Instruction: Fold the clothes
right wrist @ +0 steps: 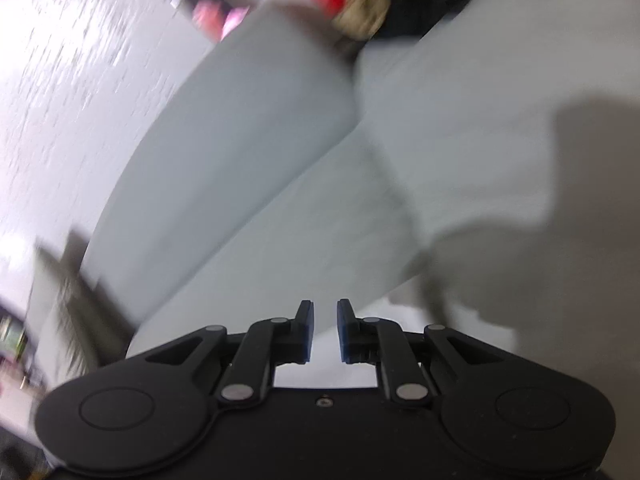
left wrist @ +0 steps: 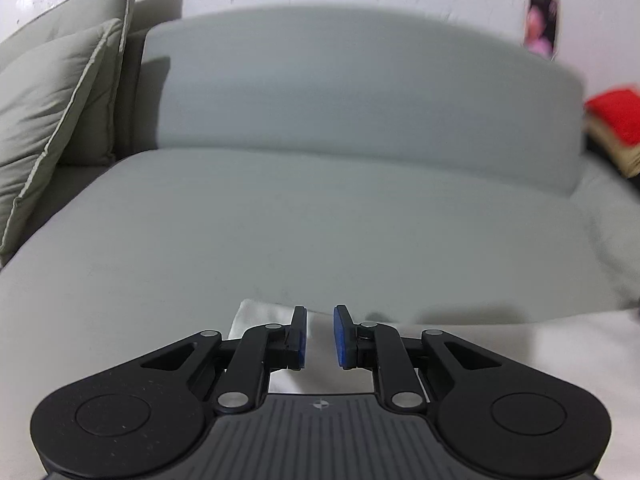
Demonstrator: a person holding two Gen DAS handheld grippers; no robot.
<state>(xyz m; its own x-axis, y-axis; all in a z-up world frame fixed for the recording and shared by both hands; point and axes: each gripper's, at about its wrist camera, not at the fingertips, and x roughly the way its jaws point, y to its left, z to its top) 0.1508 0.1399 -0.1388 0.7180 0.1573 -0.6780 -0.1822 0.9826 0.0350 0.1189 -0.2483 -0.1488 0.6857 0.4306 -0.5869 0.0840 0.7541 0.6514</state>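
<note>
White cloth (left wrist: pixel 460 344), the garment to be folded, lies on the near edge of a grey sofa seat (left wrist: pixel 320 232), directly under both tools. The left tool (left wrist: pixel 320 338) hovers with a narrow gap between its blue pads, gripping nothing; the right tool (right wrist: pixel 325 330) is likewise slightly open and empty, its view blurred. To fold well, each tool should probably pinch a separate corner or hem, low and flat against the seat, before lifting together. Open seat extends far toward the backrest (left wrist: pixel 360 88). Cushions (left wrist: pixel 52 120) bound the left; a red item (left wrist: pixel 616 116) marks the right.
</note>
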